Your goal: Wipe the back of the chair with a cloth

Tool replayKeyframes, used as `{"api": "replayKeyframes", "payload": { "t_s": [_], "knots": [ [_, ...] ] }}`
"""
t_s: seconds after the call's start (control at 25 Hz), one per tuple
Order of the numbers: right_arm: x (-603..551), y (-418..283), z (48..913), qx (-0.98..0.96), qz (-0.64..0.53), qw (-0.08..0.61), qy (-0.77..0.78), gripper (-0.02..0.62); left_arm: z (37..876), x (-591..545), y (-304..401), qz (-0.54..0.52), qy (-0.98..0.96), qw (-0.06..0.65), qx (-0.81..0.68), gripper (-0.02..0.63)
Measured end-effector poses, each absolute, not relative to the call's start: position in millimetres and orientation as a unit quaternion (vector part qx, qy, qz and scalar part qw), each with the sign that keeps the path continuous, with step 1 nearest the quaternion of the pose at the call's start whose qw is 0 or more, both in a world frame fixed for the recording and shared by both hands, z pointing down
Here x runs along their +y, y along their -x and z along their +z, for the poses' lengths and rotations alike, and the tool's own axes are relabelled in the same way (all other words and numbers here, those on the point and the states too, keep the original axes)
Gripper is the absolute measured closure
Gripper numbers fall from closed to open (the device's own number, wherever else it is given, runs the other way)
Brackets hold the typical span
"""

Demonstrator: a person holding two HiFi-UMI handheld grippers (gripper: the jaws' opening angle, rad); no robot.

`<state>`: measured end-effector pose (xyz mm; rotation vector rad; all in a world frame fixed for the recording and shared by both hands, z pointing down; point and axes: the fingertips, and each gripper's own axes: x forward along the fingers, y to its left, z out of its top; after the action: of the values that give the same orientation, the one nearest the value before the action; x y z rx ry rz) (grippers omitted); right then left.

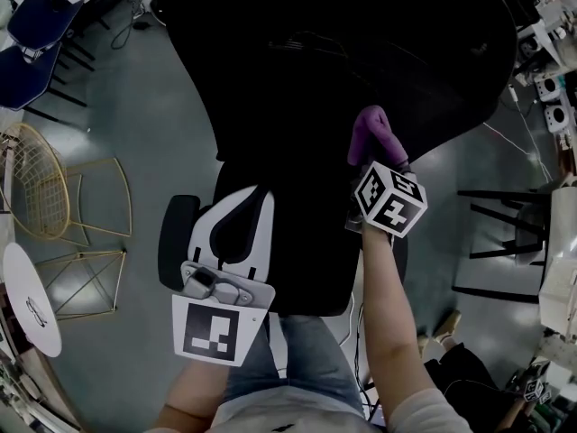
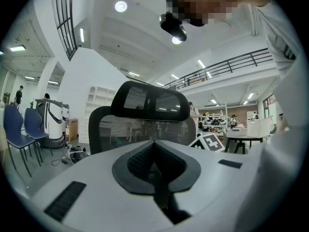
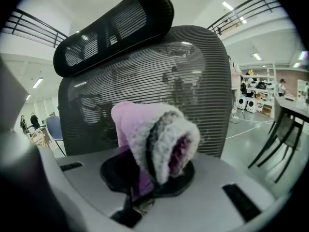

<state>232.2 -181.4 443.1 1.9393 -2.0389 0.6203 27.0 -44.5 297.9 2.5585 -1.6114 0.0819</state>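
Note:
The black mesh office chair [image 1: 361,52] stands right in front of me. In the right gripper view its mesh back [image 3: 203,76] and headrest [image 3: 116,28] fill the frame. My right gripper [image 1: 374,156] is shut on a fluffy purple and white cloth [image 3: 152,139], which bunches up out of the jaws close to the mesh; I cannot tell whether it touches. From above, the cloth [image 1: 371,133] shows over the chair. My left gripper [image 1: 257,197] hangs lower left, jaws shut with nothing between them. It also faces the chair back [image 2: 145,127].
Gold wire chairs [image 1: 54,197] and a white round table [image 1: 32,300] stand at the left, with blue chairs [image 1: 36,25] beyond them. Black furniture legs [image 1: 505,233] stand at the right on the grey floor. One of the chair's armrests [image 1: 176,228] juts out left.

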Motion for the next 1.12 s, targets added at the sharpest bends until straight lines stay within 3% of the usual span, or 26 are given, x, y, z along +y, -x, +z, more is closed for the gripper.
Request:
{"api": "replayKeyframes", "payload": {
  "t_s": [1.12],
  "knots": [
    [-157, -329, 447, -0.678, 0.218, 0.126, -0.691, 0.541, 298, -39, -112, 0.032, -0.861, 0.054, -0.505, 0.592]
  ]
}}
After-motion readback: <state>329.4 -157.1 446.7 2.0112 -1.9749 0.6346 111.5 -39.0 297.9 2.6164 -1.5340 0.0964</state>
